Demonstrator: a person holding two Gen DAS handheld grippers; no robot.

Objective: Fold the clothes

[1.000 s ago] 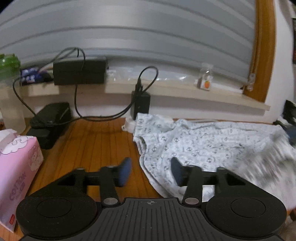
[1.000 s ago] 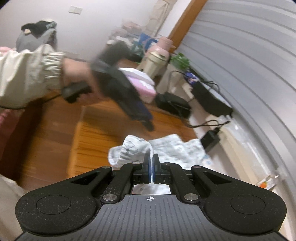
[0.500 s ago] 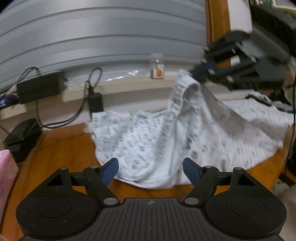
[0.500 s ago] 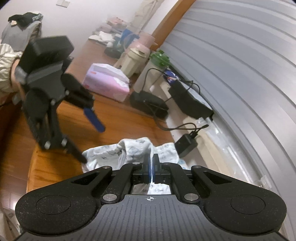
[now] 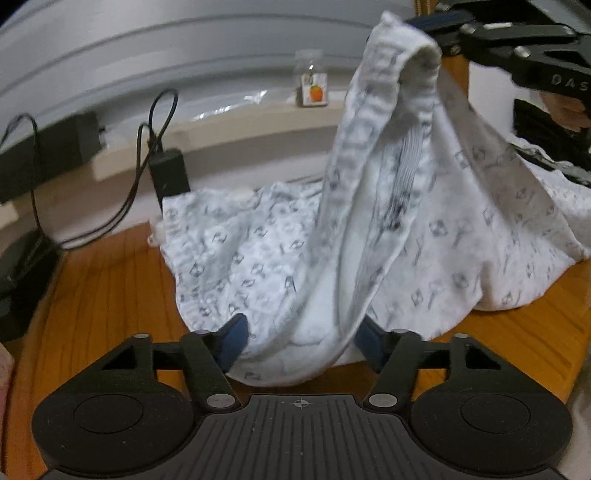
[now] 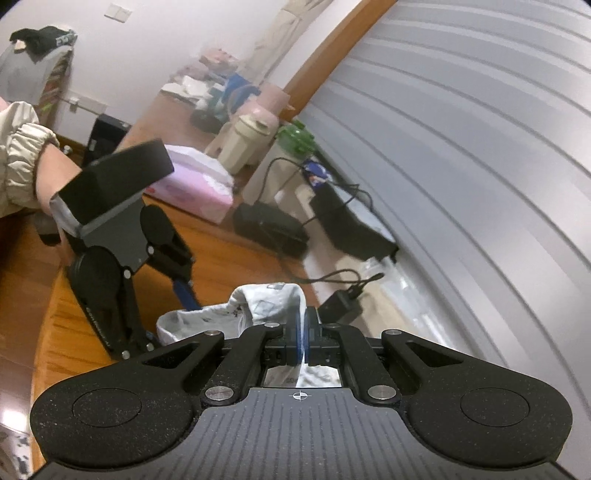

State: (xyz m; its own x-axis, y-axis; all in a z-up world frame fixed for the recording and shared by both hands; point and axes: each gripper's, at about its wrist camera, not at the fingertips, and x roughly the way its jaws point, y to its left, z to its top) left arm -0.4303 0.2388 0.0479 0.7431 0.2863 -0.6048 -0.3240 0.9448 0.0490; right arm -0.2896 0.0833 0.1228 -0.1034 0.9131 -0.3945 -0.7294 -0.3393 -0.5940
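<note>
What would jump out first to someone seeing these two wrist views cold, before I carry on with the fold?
The white printed garment dominates: one edge is pulled up into a tall peak by the right gripper, shut on it at top right of the left wrist view, while the rest drapes over the wooden table. Below, the left gripper is closing, a hanging fold of cloth between its blue pads. Behind, a black charger and its cables lean at the wall ledge.

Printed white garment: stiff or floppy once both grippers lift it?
Likely very floppy: the garment hangs tent-like from the right gripper, which is shut on its edge. Probably light, since a thin pinch holds it up. The left gripper is closing around a hanging fold; expect sag between the grips.
</note>
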